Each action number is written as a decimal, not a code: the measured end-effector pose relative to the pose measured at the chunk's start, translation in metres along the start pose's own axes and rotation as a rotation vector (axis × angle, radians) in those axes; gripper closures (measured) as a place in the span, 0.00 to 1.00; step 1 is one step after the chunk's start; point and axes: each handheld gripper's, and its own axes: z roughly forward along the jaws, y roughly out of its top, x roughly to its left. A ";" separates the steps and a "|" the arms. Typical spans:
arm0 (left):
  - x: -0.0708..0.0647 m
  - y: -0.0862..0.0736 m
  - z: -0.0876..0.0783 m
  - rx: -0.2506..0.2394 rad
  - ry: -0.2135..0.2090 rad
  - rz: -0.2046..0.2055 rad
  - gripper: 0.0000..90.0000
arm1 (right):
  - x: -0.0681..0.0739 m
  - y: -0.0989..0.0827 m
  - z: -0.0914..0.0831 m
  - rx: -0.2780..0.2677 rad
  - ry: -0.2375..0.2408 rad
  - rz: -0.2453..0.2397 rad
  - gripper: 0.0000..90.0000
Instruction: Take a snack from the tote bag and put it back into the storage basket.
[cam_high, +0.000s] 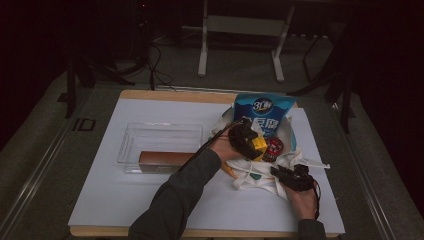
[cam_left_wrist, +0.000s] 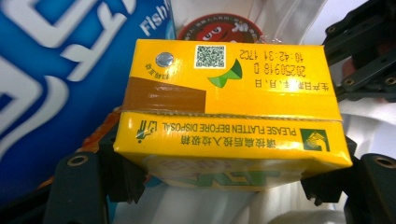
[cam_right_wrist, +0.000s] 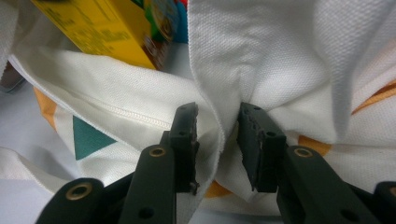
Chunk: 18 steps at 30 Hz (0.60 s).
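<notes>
Dark grey-green sleeve (cam_high: 175, 200); black fingers (cam_right_wrist: 187, 135), brass-ringed screw holes, trailing black cable (cam_high: 210, 142)

The right gripper (cam_right_wrist: 218, 147) pinches a fold of white bag (cam_right_wrist: 261, 56) (yellow carton (cam_right_wrist: 100, 25) behind).

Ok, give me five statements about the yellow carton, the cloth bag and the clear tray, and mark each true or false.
1. The left gripper holds the yellow carton between its jaws. True.
2. The right gripper is clamped on a red lid. False: its jaws pinch a fold of the white cloth bag.
3. A blue packet stands at the far side of the bag. True.
4. The clear tray holds nothing. False: a brown box lies in it along its near side.
5. The carton lies inside the clear tray. False: it is held over the bag, to the right of the tray.
</notes>
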 end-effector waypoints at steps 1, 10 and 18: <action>0.000 0.000 -0.002 -0.002 0.000 -0.003 0.32 | 0.000 0.000 0.000 -0.001 0.000 -0.001 0.75; 0.005 0.001 -0.030 -0.049 0.023 -0.014 0.32 | 0.000 0.000 0.000 -0.001 -0.001 -0.001 0.75; 0.007 -0.001 -0.053 -0.089 0.041 -0.017 0.32 | 0.000 0.000 0.000 0.000 0.000 0.000 0.75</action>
